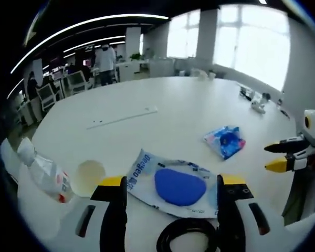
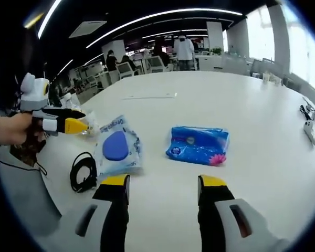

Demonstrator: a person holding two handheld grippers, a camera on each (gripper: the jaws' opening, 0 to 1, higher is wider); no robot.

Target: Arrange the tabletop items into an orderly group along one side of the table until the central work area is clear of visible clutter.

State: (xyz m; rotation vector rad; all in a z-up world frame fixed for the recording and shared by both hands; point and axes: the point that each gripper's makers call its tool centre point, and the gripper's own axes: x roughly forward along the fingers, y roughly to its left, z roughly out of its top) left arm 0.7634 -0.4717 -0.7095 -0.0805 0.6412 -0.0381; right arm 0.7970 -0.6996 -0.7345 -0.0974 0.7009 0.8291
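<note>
Table [image 1: 163, 100]: big, white, mostly bare. Clutter sits low in both views.

Pouch [image 1: 174, 184], white with a blue oval, lower centre of the left gripper view, lies flat just ahead of the left tool [image 1: 173, 197]. In the right gripper view the pouch [image 2: 117, 149] is left of centre.

Tissue pack [image 2: 198, 144], blue, centre of the right gripper view, ahead of the right tool [image 2: 163, 189], near the pouch but not touching. In the left gripper view the tissue pack [image 1: 225, 140] is right of centre.

Bottle [image 1: 44, 170], clear and crumpled, lies lower left; paper cup [image 1: 89, 177] just beside it.

Cable [image 2: 84, 172], a black coil, lower left of the right gripper view, touching the pouch edge or just beside it.

Both tools: jaws apart, nothing held.

Progress: early, I'd say. Items are loosely clustered, not lined up along an edge. Pouch, tissue pack, cable, bottle and cup all still need placing.
</note>
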